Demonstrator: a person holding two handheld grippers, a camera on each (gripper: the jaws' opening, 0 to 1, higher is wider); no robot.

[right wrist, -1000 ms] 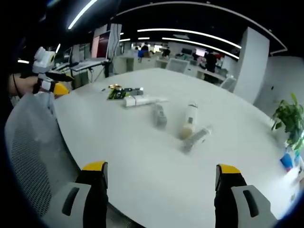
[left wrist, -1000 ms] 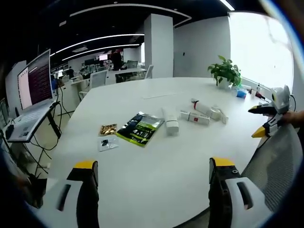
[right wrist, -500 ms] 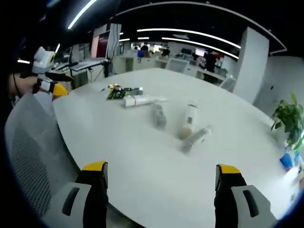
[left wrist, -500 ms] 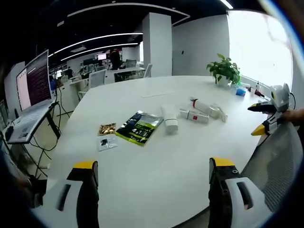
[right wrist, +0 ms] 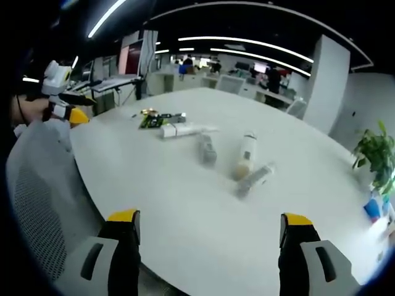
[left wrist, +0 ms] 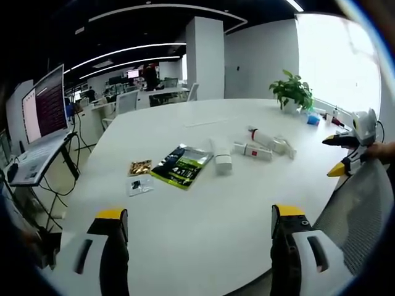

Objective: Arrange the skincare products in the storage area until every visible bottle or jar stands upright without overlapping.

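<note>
White surface (left wrist: 203, 209); white bottles (left wrist: 220, 154); green-black pouch (left wrist: 182, 165); green plant (left wrist: 291, 91); yellow-tipped gripper (right wrist: 210, 237).

An open-plan office: a white meeting table (left wrist: 203, 203), a laptop (left wrist: 43, 120), desk rows, strip ceiling lights.

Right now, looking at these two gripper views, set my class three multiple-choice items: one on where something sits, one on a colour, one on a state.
1. Where does the potted plant stand?
A. on the table's far edge by the window
B. on the floor
C. on the laptop

2. What colour are the left gripper's fingertips?
A. red
B. yellow
C. blue

3. How are the skincare tubes placed?
A. standing upright
B. stacked in a box
C. lying on their sides

Answers: 1 A, the plant sits at the far table edge near the bright window. 2 B, yellow caps top both jaws. 3 C, each tube lies flat on the white tabletop.
</note>
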